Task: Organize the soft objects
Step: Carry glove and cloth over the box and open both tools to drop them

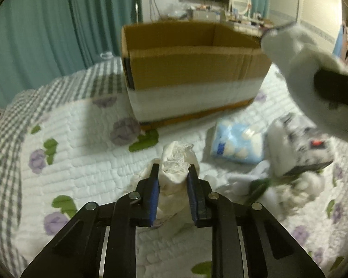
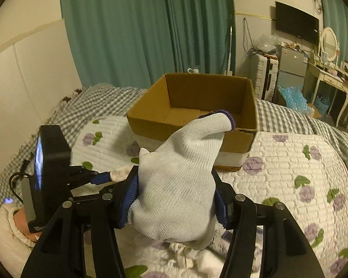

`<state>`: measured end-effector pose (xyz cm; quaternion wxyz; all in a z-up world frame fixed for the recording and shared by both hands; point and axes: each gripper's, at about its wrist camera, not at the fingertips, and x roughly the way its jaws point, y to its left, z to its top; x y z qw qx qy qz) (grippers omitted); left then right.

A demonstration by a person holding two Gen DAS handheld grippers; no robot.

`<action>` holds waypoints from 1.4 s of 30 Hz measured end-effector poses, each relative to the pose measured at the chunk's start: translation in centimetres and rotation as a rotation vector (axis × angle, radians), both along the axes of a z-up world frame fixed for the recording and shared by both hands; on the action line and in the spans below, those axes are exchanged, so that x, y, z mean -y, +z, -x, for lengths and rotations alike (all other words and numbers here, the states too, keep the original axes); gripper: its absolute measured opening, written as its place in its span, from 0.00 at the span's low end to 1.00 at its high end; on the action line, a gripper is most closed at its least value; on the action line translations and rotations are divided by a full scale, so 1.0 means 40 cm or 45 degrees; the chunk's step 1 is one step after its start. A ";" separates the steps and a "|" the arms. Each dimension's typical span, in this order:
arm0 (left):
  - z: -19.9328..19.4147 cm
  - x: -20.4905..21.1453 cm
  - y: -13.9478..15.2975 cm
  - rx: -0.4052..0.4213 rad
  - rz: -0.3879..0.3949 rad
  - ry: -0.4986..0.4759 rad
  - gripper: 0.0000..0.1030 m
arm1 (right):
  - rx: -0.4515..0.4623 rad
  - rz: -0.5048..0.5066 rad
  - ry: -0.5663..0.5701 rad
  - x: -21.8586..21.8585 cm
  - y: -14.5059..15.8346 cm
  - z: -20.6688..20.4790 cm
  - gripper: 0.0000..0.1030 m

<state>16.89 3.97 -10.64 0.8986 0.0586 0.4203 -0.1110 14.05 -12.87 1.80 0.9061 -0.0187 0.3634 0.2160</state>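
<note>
1. Left gripper [image 1: 173, 170] clamped on a crumpled cream cloth [image 1: 177, 162], down at the bed quilt [image 1: 81, 157]; the rest of the cloth trails under the jaws.
2. Right gripper [image 2: 176, 192] clamped on a white knit glove [image 2: 181, 180], held up off the quilt; the glove's cuff flops forward toward the cardboard box [image 2: 150, 125].
3. Box sits open just ahead of both grippers, looks empty.
4. Blue packet [image 1: 236, 143] and a patterned soft bundle [image 1: 301, 148] lie right of the left gripper, not yet boxed.
5. Risk: loose glove cuff snags the box's near wall, glove drops outside.
6. Risk: thin pinch on the cloth, slips when lifted.
7. Risk: grippers collide over the box.
</note>
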 end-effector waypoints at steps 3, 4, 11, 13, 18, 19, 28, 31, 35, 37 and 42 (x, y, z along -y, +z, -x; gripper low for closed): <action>0.026 -0.002 0.062 0.048 0.034 -0.003 0.20 | 0.013 -0.021 -0.017 0.020 0.043 0.023 0.55; 0.039 -0.003 0.095 0.074 0.045 -0.008 0.20 | 0.020 -0.030 -0.017 0.025 0.058 0.029 0.55; 0.064 0.023 0.267 0.185 0.053 -0.023 0.20 | 0.098 -0.062 -0.004 0.040 0.194 0.016 0.55; 0.055 0.029 0.317 0.229 0.049 -0.028 0.21 | 0.118 -0.061 0.002 0.041 0.224 -0.011 0.55; 0.017 0.061 0.382 0.315 0.011 -0.045 0.21 | 0.186 -0.027 0.015 0.019 0.267 -0.106 0.55; -0.008 0.066 0.389 0.328 0.017 -0.044 0.21 | 0.195 -0.023 0.013 0.015 0.267 -0.127 0.55; -0.243 0.092 0.333 0.288 0.032 -0.015 0.21 | 0.112 -0.021 -0.017 0.005 0.116 -0.362 0.55; -0.315 0.099 0.285 0.265 0.026 -0.009 0.22 | 0.086 0.002 -0.040 0.014 0.067 -0.405 0.56; -0.340 0.099 0.254 0.300 0.032 -0.021 0.45 | 0.147 -0.032 -0.091 0.042 0.060 -0.409 0.89; -0.345 0.096 0.245 0.297 0.017 -0.012 0.66 | 0.183 -0.033 -0.121 0.052 0.076 -0.395 0.90; -0.326 0.090 0.262 0.326 -0.003 0.075 0.67 | 0.241 -0.024 -0.179 0.089 0.153 -0.329 0.90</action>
